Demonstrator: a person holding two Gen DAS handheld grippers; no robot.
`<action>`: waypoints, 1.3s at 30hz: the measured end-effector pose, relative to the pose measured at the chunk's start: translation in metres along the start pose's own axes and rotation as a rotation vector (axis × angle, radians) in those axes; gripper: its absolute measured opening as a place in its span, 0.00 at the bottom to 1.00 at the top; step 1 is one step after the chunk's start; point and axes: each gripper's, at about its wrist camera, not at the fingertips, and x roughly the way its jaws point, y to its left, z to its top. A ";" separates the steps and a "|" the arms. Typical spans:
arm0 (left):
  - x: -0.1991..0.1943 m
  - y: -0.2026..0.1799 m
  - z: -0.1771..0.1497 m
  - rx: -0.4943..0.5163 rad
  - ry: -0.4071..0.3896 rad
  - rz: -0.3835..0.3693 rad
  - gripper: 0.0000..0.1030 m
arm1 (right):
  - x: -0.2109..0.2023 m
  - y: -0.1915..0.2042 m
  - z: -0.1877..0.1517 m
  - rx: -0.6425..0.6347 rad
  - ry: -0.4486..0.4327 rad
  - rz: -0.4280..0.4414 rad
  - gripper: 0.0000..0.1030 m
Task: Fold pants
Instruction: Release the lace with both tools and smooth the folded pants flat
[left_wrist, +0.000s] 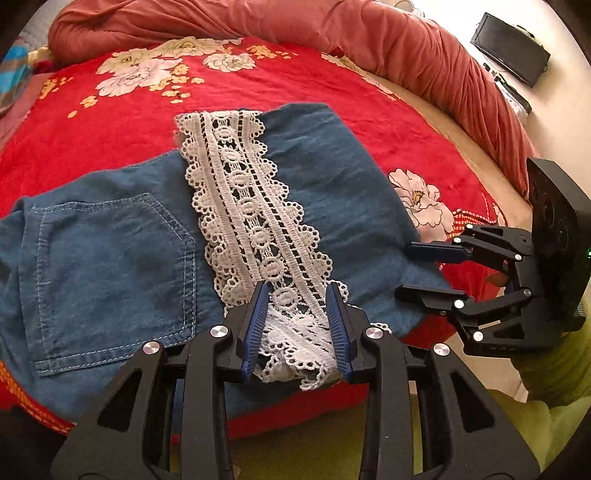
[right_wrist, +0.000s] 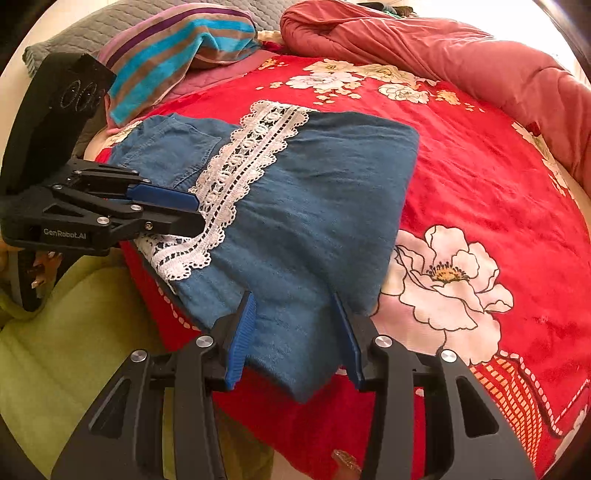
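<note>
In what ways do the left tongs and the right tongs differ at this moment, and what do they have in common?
The left tongs have the white lace band bunched between their fingers; the right tongs have only plain blue denim of the pants there. The right tongs stand wider apart than the left tongs. Both point down at the near edge of the pants.
</note>
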 end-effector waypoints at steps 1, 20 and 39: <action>-0.004 -0.002 -0.002 0.010 -0.004 0.017 0.24 | 0.000 -0.001 0.000 0.001 0.000 0.005 0.40; -0.017 -0.048 -0.016 0.180 -0.013 0.108 0.10 | -0.013 -0.016 0.061 0.047 -0.103 0.000 0.51; 0.002 -0.021 -0.019 0.062 0.050 -0.005 0.10 | 0.093 -0.063 0.131 0.099 0.031 -0.155 0.51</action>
